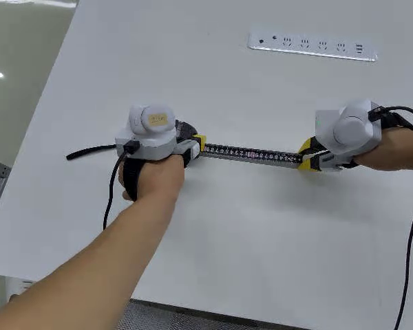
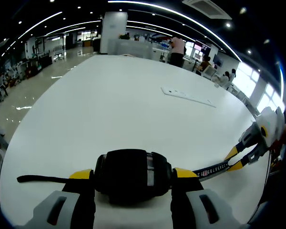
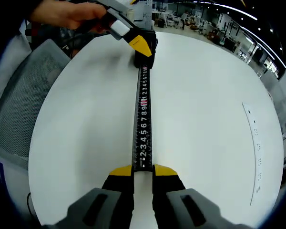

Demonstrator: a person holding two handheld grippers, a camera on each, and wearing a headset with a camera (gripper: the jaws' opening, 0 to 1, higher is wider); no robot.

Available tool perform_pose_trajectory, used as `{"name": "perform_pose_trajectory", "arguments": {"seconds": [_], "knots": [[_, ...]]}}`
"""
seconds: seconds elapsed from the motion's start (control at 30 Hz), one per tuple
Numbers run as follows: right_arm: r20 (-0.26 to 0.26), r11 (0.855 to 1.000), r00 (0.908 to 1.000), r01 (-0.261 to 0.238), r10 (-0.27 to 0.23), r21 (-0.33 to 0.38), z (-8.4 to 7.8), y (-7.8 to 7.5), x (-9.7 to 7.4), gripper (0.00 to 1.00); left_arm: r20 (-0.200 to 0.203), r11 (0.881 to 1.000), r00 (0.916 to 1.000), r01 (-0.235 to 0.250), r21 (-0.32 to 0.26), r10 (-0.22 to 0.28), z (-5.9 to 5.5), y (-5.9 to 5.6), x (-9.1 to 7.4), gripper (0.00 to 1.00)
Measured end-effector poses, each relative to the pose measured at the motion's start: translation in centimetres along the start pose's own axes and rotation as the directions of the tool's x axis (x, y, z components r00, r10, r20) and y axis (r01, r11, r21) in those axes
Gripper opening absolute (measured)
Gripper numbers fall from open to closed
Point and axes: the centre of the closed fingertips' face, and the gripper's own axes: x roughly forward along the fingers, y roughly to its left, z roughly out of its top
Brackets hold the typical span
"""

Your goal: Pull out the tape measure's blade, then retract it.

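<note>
Fingers, left gripper (image 2: 133, 175): clamped on black rounded tape-measure case (image 2: 132, 164).
Fingers, right gripper (image 3: 143, 170): pinching tip of dark numbered blade (image 3: 144, 109).
Blade: stretched straight over white table (image 1: 227, 240).

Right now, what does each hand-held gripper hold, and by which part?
Left hand-held gripper clamps the case by its sides; right hand-held gripper pinches the blade at its end.
</note>
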Motion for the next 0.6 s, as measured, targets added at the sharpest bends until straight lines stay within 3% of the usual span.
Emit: {"name": "perform_pose_trajectory", "arguments": {"seconds": [0.6], "knots": [[0.016, 1.000, 0.9998, -0.008, 0.008, -0.006, 1.6, -0.1, 0.6, 0.12, -0.003, 1.000, 1.0000, 0.002, 0.001, -0.002, 0.0, 0.1, 0.0, 0.61]]}}
